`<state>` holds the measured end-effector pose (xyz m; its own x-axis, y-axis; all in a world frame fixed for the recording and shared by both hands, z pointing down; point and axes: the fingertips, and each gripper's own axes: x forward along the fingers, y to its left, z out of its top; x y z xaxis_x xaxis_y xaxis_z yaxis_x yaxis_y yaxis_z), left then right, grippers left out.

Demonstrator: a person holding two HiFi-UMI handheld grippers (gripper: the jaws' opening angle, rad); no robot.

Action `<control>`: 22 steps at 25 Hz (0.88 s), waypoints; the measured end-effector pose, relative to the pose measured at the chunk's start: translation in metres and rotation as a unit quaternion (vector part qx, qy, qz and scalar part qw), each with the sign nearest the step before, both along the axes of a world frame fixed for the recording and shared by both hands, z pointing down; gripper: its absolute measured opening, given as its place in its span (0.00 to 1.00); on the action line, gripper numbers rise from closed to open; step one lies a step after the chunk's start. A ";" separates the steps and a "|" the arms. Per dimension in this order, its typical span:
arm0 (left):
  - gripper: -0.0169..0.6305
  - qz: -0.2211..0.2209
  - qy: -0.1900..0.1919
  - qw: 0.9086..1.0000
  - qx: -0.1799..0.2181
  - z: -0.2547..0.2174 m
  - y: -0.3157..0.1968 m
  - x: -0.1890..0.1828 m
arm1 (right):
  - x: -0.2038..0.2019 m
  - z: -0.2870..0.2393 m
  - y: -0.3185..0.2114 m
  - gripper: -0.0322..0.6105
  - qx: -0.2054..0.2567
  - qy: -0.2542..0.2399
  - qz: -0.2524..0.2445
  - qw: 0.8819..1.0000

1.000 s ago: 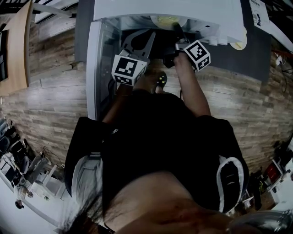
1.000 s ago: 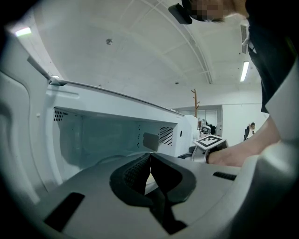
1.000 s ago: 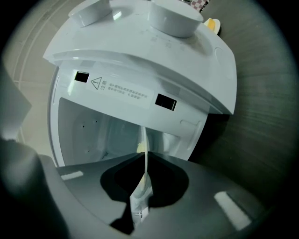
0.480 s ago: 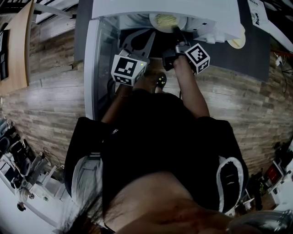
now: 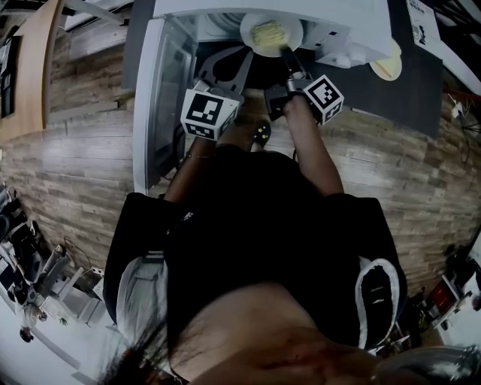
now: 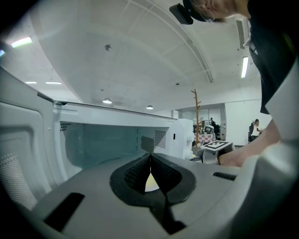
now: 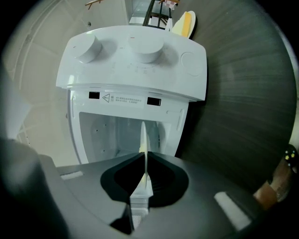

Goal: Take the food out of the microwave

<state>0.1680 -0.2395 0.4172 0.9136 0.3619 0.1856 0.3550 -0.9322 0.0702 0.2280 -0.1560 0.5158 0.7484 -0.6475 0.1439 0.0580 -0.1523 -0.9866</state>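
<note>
Two handheld grippers point level at an open microwave. Of these, the right gripper has its jaws clamped on the rim of a white plate. That gripper's own view shows the plate only edge-on, as a thin pale line, so what it carries is hidden there. In the head view the plate sits just ahead of those jaws, at the microwave's mouth, with pale yellow food on it. Beside it, the left gripper has its jaws pressed together on nothing; a pale sliver past them is too small to identify. Further left, the door stands open. The right forearm stretches straight forward, while the left forearm shows only as a strip beside the dark torso.
</note>
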 end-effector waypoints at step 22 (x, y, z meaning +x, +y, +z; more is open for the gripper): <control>0.04 0.022 0.011 1.000 -0.012 -0.016 0.015 -0.035 | -0.050 -0.035 0.000 0.07 0.050 0.014 -0.020 0.998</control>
<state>0.1330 -0.2242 0.4014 0.9006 0.4053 0.1572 0.3966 -0.9141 0.0845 0.1781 -0.1563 0.4807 0.7238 -0.6877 0.0570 0.0266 -0.0547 -0.9982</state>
